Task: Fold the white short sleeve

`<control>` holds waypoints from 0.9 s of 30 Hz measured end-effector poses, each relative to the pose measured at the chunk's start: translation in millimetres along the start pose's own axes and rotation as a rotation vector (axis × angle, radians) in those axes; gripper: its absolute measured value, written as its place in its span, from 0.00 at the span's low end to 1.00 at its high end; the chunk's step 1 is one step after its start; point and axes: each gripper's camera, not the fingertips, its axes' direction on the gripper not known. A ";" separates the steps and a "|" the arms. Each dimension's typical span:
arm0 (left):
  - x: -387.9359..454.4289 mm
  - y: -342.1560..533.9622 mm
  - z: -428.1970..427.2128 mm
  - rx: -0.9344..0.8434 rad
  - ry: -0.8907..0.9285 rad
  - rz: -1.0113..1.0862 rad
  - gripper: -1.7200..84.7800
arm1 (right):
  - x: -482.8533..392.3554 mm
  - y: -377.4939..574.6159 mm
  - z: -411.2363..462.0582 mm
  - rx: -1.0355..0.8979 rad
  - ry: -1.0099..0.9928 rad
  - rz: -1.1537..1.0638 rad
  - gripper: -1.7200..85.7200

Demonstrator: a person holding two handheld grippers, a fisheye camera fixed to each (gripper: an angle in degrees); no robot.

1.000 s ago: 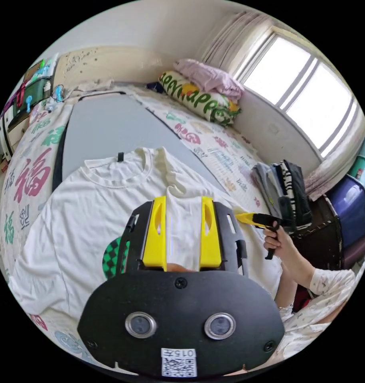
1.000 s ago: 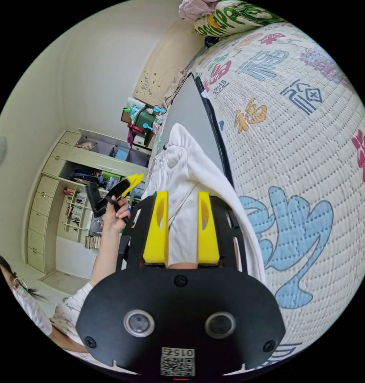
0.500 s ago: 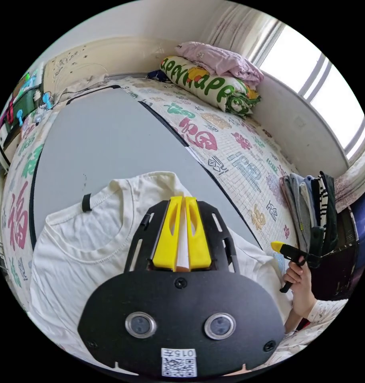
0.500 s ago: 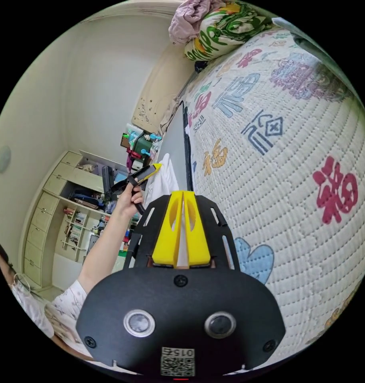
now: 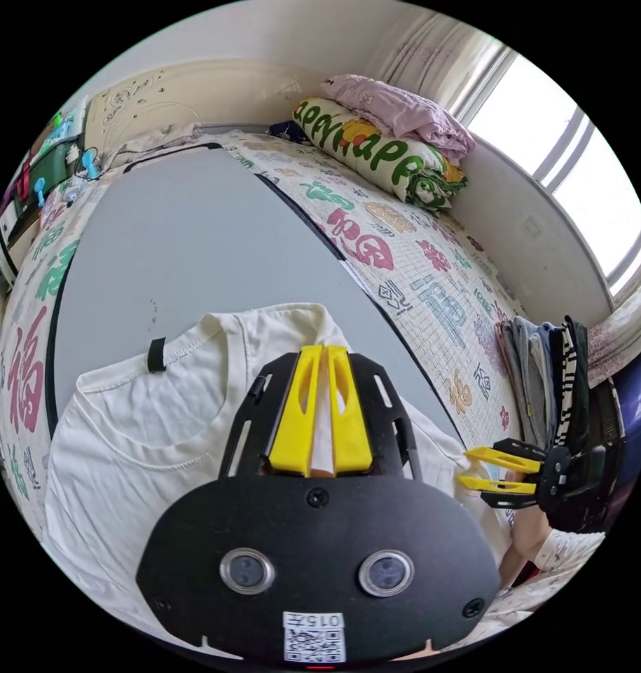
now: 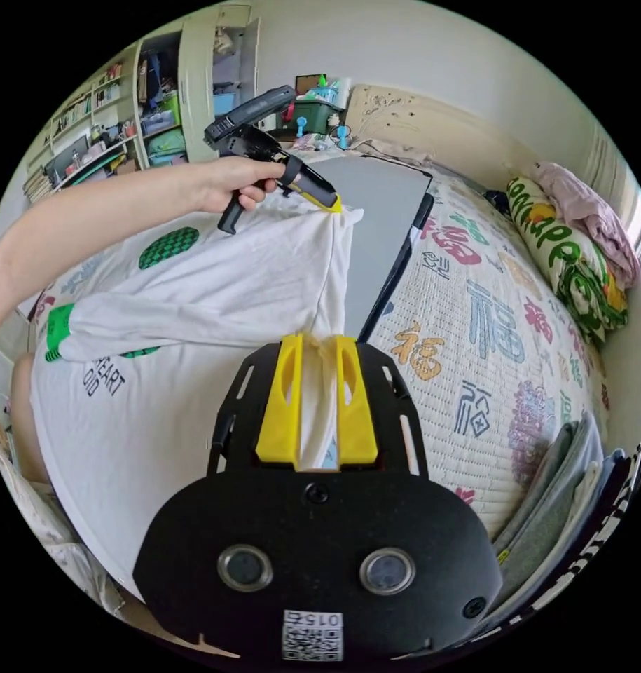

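Both my grippers pinch the white shirt (image 6: 215,280) over the grey board (image 5: 180,231): left gripper (image 5: 320,413) at the shoulder beside the collar, right gripper (image 6: 319,406) lower on the same edge. Folded flap lies along that line.

Both views look close over the white shirt (image 5: 159,420) toward the bed's headboard (image 6: 411,130).

A bed (image 5: 418,280) with a quilted cover printed in coloured characters carries a grey mat (image 5: 187,238) and rolled bedding (image 5: 376,151) against a pale wall (image 6: 432,63). Daylight enters through a window (image 5: 586,189) with a light curtain (image 5: 439,63). Open cluttered shelves (image 6: 103,119) stand along the far side, beside the cream headboard (image 6: 418,126).
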 end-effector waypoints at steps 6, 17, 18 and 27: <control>3.7 -16.2 0.8 0.044 -0.028 0.012 0.03 | 10.8 106.1 78.2 0.104 -0.004 0.207 0.05; -14.0 30.4 -57.7 0.028 -0.196 0.092 0.08 | 40.6 291.2 141.4 0.091 0.009 0.365 0.07; -16.4 43.8 -75.1 0.038 -0.199 0.115 0.09 | 42.9 304.3 133.2 0.101 0.015 0.374 0.07; -93.1 376.5 -280.0 0.047 0.083 0.077 0.08 | -124.0 431.6 -34.7 0.246 -0.320 -0.010 0.08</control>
